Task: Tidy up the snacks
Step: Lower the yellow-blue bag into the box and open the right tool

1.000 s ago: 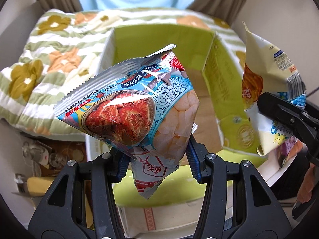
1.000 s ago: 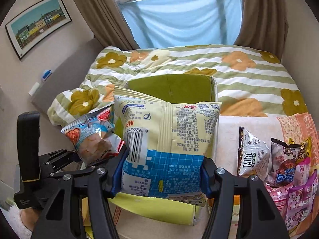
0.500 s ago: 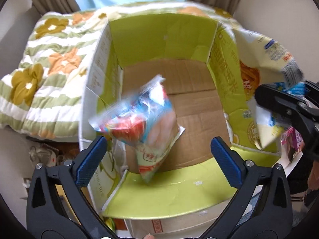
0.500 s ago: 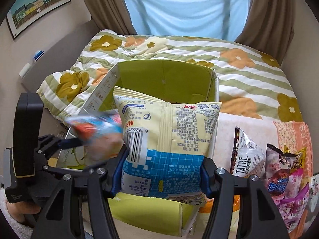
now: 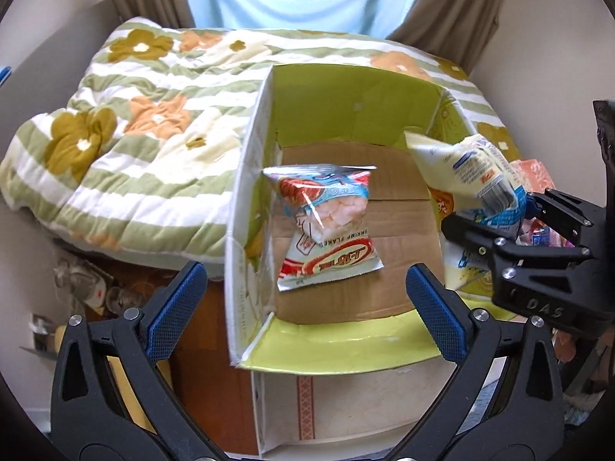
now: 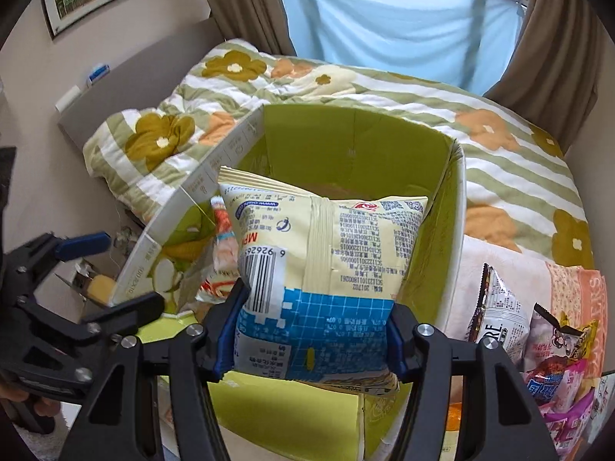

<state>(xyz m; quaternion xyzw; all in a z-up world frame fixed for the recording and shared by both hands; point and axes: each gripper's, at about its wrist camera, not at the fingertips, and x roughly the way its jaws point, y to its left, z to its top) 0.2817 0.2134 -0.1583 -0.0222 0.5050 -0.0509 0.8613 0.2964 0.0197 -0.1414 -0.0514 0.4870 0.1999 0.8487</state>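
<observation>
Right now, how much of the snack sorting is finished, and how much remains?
Done: the shrimp bag lies inside the box, and the left claw is open and empty above it. In hand: the right claw is shut on the yellow bag, held over the box. Left: that bag, then the loose snacks lying beside the box.

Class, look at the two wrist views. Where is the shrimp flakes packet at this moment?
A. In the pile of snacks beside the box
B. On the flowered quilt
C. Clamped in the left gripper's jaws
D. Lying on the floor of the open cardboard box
D: the shrimp flakes packet lies on the brown floor of the cardboard box, with the left gripper open and empty above it.
</observation>
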